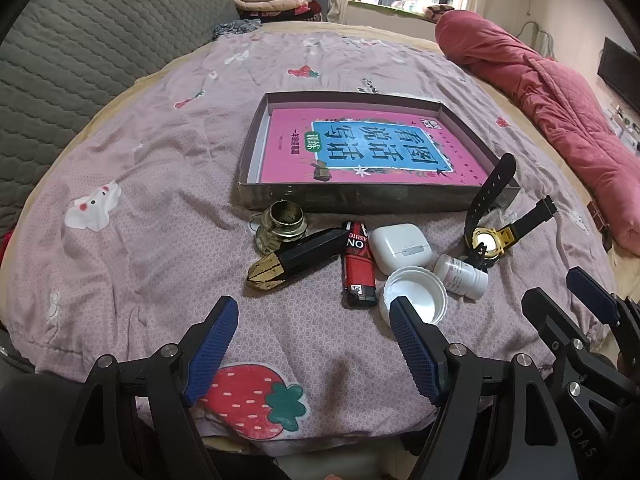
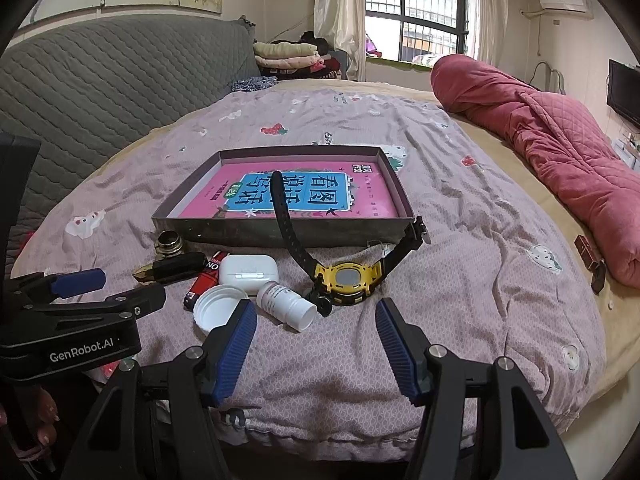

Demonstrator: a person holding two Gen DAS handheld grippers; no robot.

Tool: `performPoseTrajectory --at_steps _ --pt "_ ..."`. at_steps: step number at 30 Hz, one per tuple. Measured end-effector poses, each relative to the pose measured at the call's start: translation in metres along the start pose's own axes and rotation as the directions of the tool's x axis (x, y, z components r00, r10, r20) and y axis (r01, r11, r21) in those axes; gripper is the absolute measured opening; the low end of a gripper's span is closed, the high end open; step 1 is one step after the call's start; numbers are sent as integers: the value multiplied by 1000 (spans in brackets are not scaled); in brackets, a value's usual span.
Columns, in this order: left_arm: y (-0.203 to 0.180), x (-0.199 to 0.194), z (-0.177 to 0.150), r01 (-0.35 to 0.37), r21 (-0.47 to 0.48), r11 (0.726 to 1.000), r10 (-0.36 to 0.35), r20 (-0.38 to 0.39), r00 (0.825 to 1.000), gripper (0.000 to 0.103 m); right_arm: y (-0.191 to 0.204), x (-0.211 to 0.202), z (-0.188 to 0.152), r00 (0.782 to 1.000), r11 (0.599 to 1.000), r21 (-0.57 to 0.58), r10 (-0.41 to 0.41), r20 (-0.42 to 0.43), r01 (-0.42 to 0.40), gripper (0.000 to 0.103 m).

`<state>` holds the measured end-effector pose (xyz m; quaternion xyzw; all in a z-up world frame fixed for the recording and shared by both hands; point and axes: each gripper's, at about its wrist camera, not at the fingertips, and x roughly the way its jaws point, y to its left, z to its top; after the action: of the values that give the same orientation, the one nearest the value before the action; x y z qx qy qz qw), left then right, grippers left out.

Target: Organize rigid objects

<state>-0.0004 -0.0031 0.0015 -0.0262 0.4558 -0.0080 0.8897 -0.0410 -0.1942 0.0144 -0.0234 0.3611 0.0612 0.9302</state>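
Observation:
A shallow grey box (image 1: pixel 360 196) (image 2: pixel 280 232) lies on the bed with a pink book (image 1: pixel 360 148) (image 2: pixel 288 194) inside. In front of it sit a brass jar (image 1: pixel 282 222), a black and gold case (image 1: pixel 296 258) (image 2: pixel 172 268), a red lighter (image 1: pixel 358 264), a white earbud case (image 1: pixel 400 246) (image 2: pixel 248 270), a white lid (image 1: pixel 416 292) (image 2: pixel 216 306), a small white bottle (image 1: pixel 460 274) (image 2: pixel 286 302) and a yellow watch (image 1: pixel 490 240) (image 2: pixel 348 278). My left gripper (image 1: pixel 314 312) is open, short of the lighter. My right gripper (image 2: pixel 316 320) is open, just before the watch.
A rolled red quilt (image 1: pixel 560 112) (image 2: pixel 560 152) lies along the bed's right side. A grey quilted headboard (image 1: pixel 80 40) (image 2: pixel 100 80) stands at left. Folded clothes (image 2: pixel 288 56) are stacked at the back. A small dark box (image 2: pixel 590 254) lies by the quilt.

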Motion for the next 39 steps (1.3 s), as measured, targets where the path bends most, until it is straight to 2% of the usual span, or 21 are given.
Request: performPoseTrajectory --at_steps 9,12,20,23,29,34,39 --pt "1 0 0 5 -1 1000 -5 0 1000 79 0 0 1 1000 1000 2 1 0 -1 61" --pt "4 -1 0 31 -4 1000 -31 5 1000 79 0 1 1 1000 1000 2 0 -2 0 61" --pt "23 3 7 19 -24 1000 -19 9 1000 79 -7 2 3 1000 1000 10 -16 3 16 61" --pt "29 8 10 33 -19 999 -33 -8 999 79 -14 7 4 1000 999 29 -14 -8 14 61" --pt "41 24 21 72 50 996 -70 -49 996 79 -30 12 4 1000 998 62 -12 -4 12 61" --pt "51 41 33 126 36 991 -123 -80 989 79 -40 16 4 1000 996 87 -5 0 5 61" --pt "47 58 35 129 44 991 -123 -120 985 79 -49 22 7 1000 995 99 -4 2 4 61"
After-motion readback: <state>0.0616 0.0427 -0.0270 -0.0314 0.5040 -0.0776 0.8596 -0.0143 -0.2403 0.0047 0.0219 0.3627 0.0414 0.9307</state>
